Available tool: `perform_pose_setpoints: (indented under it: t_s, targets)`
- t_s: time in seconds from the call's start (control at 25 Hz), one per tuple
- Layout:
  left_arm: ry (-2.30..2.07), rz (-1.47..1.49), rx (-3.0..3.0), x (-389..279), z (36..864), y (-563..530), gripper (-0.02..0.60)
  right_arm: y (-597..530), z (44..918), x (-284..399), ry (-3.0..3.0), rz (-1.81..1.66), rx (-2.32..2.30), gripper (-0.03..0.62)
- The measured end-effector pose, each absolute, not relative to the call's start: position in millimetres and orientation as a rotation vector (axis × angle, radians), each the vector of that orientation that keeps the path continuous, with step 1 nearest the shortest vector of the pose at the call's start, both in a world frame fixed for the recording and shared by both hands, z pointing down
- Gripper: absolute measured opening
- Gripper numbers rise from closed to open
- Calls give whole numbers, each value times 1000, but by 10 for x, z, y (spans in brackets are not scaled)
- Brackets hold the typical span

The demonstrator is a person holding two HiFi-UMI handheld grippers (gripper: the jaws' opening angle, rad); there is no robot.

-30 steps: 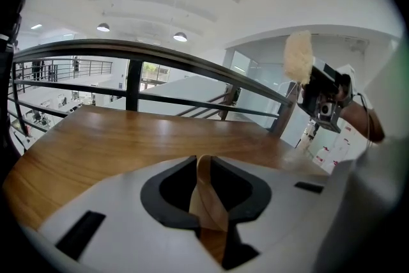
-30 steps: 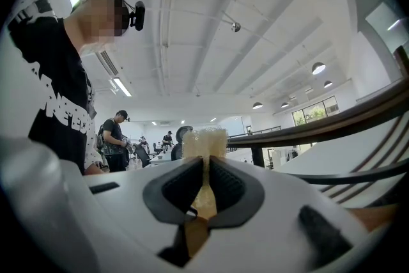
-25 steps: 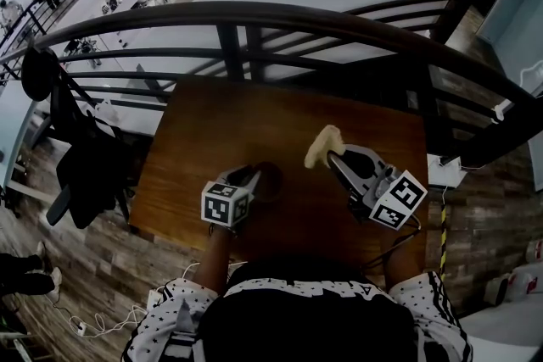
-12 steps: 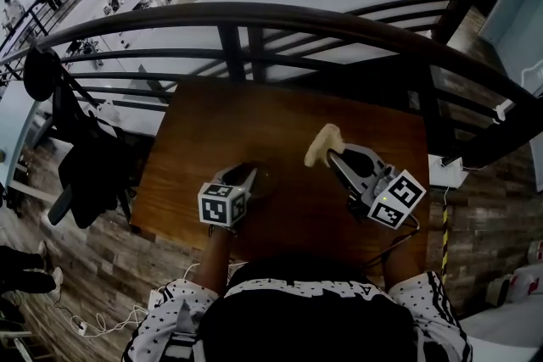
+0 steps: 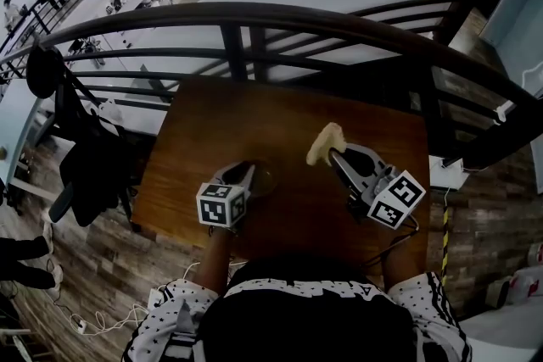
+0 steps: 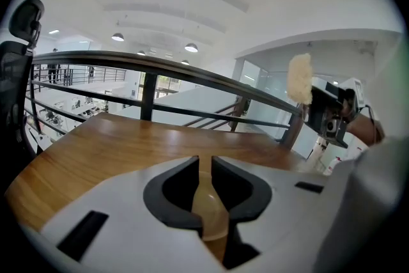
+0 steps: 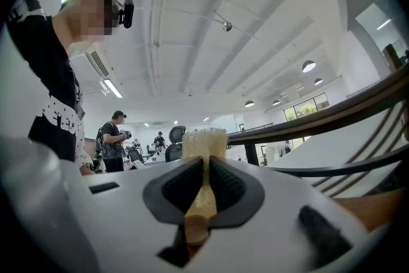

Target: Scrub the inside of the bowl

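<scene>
**Left fingers close on the bowl rim**

Head view: my left gripper (image 5: 248, 175) meets the bowl (image 5: 263, 180) on the worktop (image 5: 254, 119), left of centre. The right gripper (image 5: 336, 157) holds the sponge brush (image 5: 325, 144) right of centre, apart from the bowl.

Left gripper view: the fingers have just been closing and now pinch the bowl's amber wall.

Right gripper view: the fingers are clamped on the brush handle.

I judge the bowl steadied and scrubbing not yet begun.

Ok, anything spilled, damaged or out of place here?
Nothing stands out. The bowl sits on the table, the jaws of the left gripper have just been closing on its rim, and the right gripper holds the sponge clear of it.
</scene>
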State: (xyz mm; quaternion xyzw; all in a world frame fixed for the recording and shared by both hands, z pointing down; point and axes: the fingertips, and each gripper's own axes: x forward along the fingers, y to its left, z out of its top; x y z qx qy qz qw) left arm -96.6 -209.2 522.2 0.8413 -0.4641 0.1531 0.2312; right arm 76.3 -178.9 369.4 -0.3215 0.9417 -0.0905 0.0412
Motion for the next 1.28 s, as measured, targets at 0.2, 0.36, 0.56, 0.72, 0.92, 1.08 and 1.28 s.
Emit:
perform_pose_setpoints:
  t_s: [0.2, 0.36, 0.56, 0.72, 0.92, 1.08, 1.28]
  targets:
    - [-1314, 405, 2312, -1005, 5120, -2092, 34, -1786, 3698, 763, 2879, -285, -987, 40]
    - [-1336, 392, 2313, -1074, 5071, -2054, 25, -1750, 3702, 719, 2876, -290, -981, 40]
    - [-1339, 356, 2337, -1044, 4939, -2024, 19, -1725, 3698, 708, 2882, -287, -966, 40]
    - [-1325, 315, 2395, -976, 4784, -1982, 18, -1695, 3681, 702, 2878, -276, -960, 40]
    - [-1320, 313, 2439, -946, 4631, -1930, 18, -1662, 3691, 667, 2878, -276, -950, 40]
    - [-1312, 306, 2458, -942, 4513, -1878, 18, -1629, 3700, 625, 2882, -273, -939, 40]
    - [-1318, 305, 2495, -909, 4383, -1808, 18, -1576, 3674, 586, 2894, -246, -929, 40]
